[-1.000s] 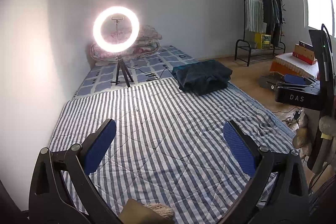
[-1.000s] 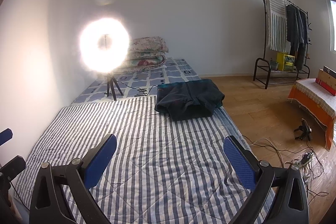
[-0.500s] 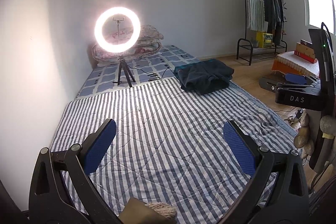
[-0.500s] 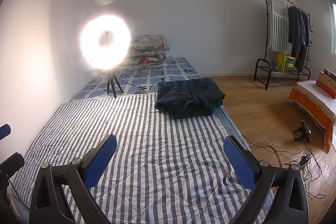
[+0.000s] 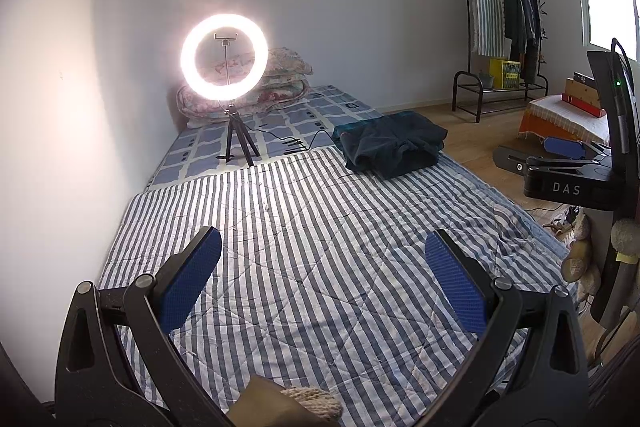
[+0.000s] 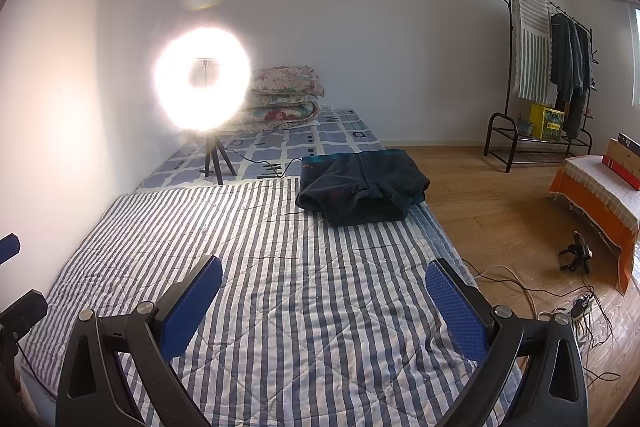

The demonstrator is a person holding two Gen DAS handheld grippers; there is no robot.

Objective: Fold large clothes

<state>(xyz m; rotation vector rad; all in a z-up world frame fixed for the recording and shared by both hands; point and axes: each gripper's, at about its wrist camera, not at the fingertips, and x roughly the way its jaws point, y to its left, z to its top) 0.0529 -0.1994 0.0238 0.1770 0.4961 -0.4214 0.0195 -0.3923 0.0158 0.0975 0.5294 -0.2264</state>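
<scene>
A dark blue garment lies folded in a compact pile at the far right edge of the striped quilt. My left gripper hovers open above the near part of the quilt, nothing between its blue pads. My right gripper is open too, over the quilt's near right side, empty. Both are well short of the garment. In the left wrist view the right gripper's body shows at the right edge.
A lit ring light on a tripod stands on the checked mattress behind the quilt, its cable trailing toward the garment. Folded floral bedding lies by the wall. A clothes rack, an orange-covered table and floor cables are at right.
Both views have shifted slightly, the scene sliding a little right and down as the grippers drift. The garment has not moved and both grippers stay open.
</scene>
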